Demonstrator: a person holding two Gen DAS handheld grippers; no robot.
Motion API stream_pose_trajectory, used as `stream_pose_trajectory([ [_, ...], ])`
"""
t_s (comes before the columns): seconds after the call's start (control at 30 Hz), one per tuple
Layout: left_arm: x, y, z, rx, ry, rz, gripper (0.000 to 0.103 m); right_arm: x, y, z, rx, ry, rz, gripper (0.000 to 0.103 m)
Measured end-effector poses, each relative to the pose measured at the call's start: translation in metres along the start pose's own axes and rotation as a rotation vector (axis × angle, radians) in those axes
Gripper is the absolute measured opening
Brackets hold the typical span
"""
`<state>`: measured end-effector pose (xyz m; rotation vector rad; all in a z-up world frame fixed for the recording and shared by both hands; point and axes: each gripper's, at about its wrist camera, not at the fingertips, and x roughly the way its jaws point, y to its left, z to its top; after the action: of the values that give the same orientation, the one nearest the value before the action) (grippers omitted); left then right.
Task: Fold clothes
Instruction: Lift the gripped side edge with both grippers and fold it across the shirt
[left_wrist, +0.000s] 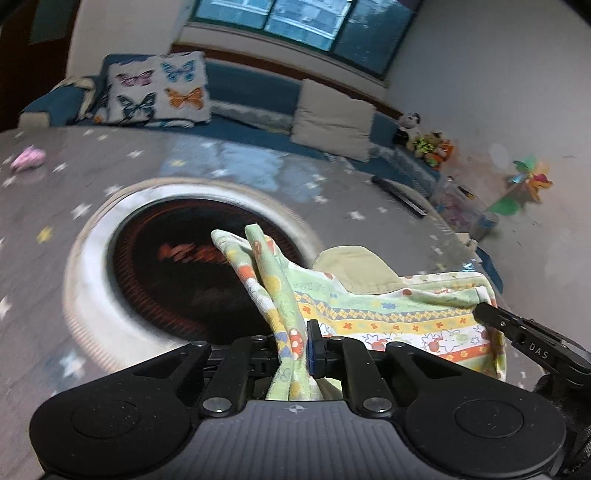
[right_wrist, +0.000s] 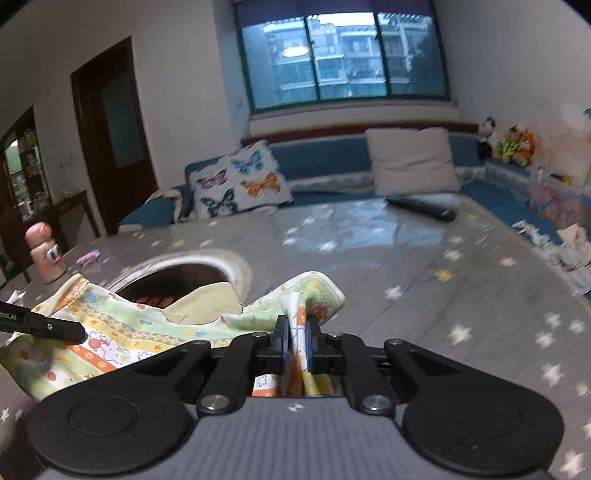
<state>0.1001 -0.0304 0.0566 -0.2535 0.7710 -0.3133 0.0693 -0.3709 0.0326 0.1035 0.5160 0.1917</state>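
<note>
While both grippers — left gripper (left_wrist: 295, 343) and right gripper (right_wrist: 297, 345) — pinch the printed garment (left_wrist: 388, 314) tightly (jaws nearly closed), it hangs stretched between them for folding.

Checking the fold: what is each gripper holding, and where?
Both pinch the printed garment: left gripper and right gripper each on a bunched end.

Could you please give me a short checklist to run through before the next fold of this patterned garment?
1. Left tongs clamped on the green, yellow and orange patterned cotton garment: ok.
2. Right tongs clamped on the same garment: ok.
3. Fabric spread flat between both grips: not ok, it sags and bunches.
4. Garment clear of the round dark heater opening in the grey star-print tabletop: not ok, it overlaps it.
5. Beige inner lining tucked in: not ok.
</note>
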Motion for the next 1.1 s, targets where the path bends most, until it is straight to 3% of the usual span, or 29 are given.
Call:
stream_pose_trajectory([
  [0.3, 0.034, -0.067, 0.036, 0.110, 0.004, -0.039, 0.010, -0.023, -0.043, 0.033, -0.023, -0.073, -0.125, 0.008],
  [0.6, 0.068, -0.118, 0.059, 0.198, 0.006, -0.040, 0.011, -0.016, -0.078, 0.056, -0.028, -0.089, -0.209, 0.008],
  [1.1, 0.120, -0.142, 0.054, 0.236, 0.088, -0.016, 0.011, 0.005, -0.114, 0.048, -0.010, -0.036, -0.255, 0.008],
])
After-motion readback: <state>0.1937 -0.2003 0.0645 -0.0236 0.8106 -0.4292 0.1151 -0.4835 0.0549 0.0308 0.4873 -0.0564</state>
